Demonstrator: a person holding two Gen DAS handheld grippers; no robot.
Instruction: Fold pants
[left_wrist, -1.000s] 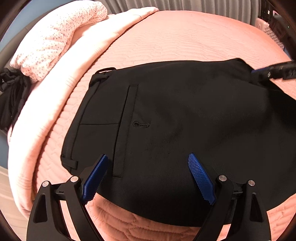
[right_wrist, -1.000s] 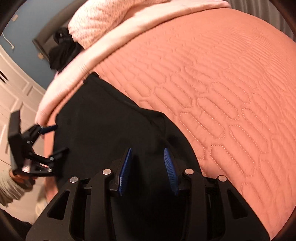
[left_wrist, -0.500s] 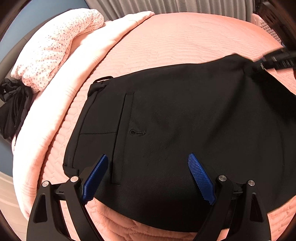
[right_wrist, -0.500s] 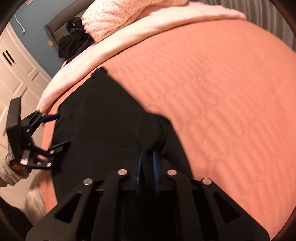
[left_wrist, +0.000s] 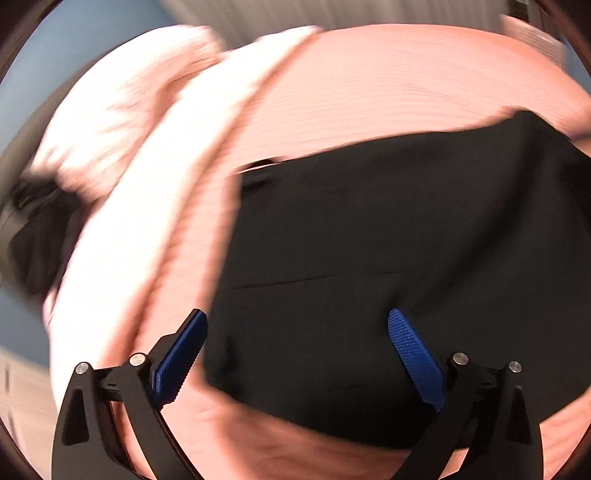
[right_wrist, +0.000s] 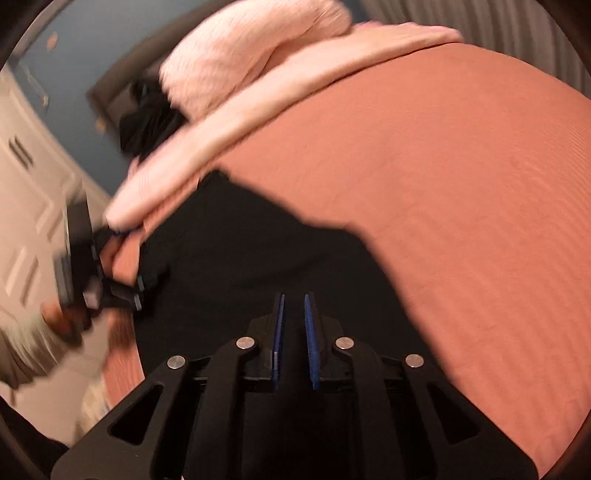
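The black pants (left_wrist: 388, 258) lie folded on the salmon quilted bed (left_wrist: 369, 81). My left gripper (left_wrist: 295, 350) is open, its blue pads spread over the near edge of the pants, holding nothing. My right gripper (right_wrist: 294, 314) is shut on a fold of the black pants (right_wrist: 258, 258) and holds it raised off the bed. The left gripper also shows in the right wrist view (right_wrist: 122, 280) at the far left edge of the pants. Both views are blurred by motion.
A pale pink blanket (left_wrist: 155, 192) and a speckled pink pillow (right_wrist: 251, 55) lie along the head of the bed. A dark bundle of cloth (right_wrist: 147, 122) sits beside the pillow. White cabinet doors (right_wrist: 26, 221) stand at left.
My right gripper closed on the pants' corner and lifted it toward the waistband. My left gripper swung left, so the pants now sit further right in its view.
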